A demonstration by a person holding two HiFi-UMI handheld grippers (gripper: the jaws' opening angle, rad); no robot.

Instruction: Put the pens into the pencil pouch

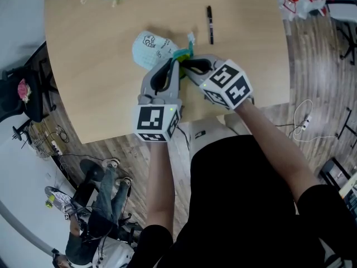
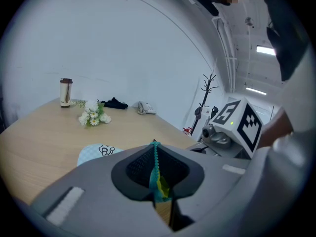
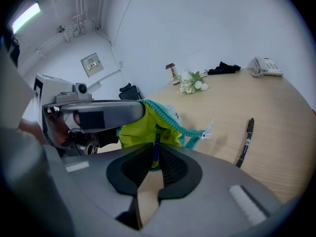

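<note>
Pinching the pencil pouch (image 1: 149,50) by its teal zipper edge (image 3: 174,123) in the closed left gripper (image 2: 156,151), clamping a blue pen (image 3: 156,143) in the right gripper (image 3: 154,166), lengthwise into the pouch mouth just ahead, black pen (image 1: 210,24) lying beyond the pouch, nearer the right.

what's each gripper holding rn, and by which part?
Left gripper: pouch, pinched at its teal zipper edge. Right gripper: a dark pen, gripped on its barrel, pointing into the open pouch.

Soft matt cloth pencil pouch (image 1: 149,50), smooth matt pale wood table (image 1: 83,71), smooth black plastic pen (image 1: 210,24)
</note>
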